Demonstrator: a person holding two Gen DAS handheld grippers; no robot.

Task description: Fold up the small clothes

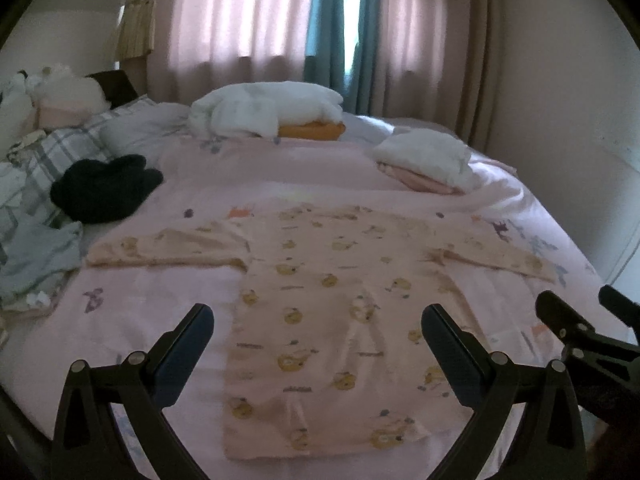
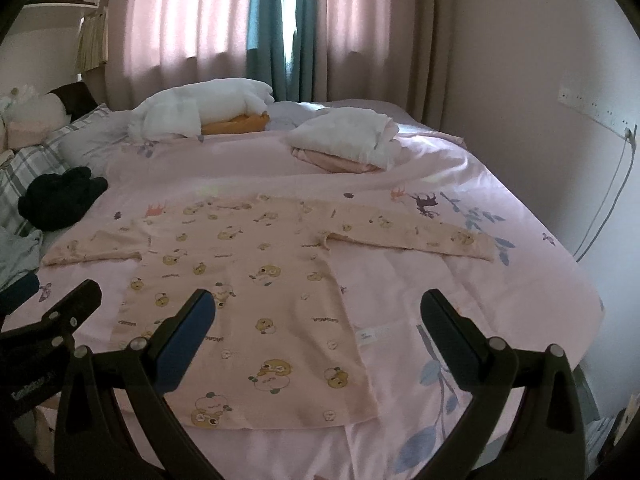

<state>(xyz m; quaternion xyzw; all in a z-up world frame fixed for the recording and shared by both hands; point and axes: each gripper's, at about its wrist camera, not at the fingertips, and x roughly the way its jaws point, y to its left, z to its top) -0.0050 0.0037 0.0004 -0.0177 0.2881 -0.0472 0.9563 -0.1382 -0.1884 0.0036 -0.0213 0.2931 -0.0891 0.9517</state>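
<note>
Since the shirt lies flat on the bed with sleeves spread, ready for folding, the left gripper and right gripper hover above it, jaws apart and empty.

Your room's dim; light comes thru the curtains at the back, w/ a bright blown-out slit at the gap. The bed gets soft, even light, shadows faint. Left view's softer, the print on the shirt smeared; right view's sharper. Fisheye bends edges and corners go black in both. Each tool's fingers look dark, near-silhouette.
</note>
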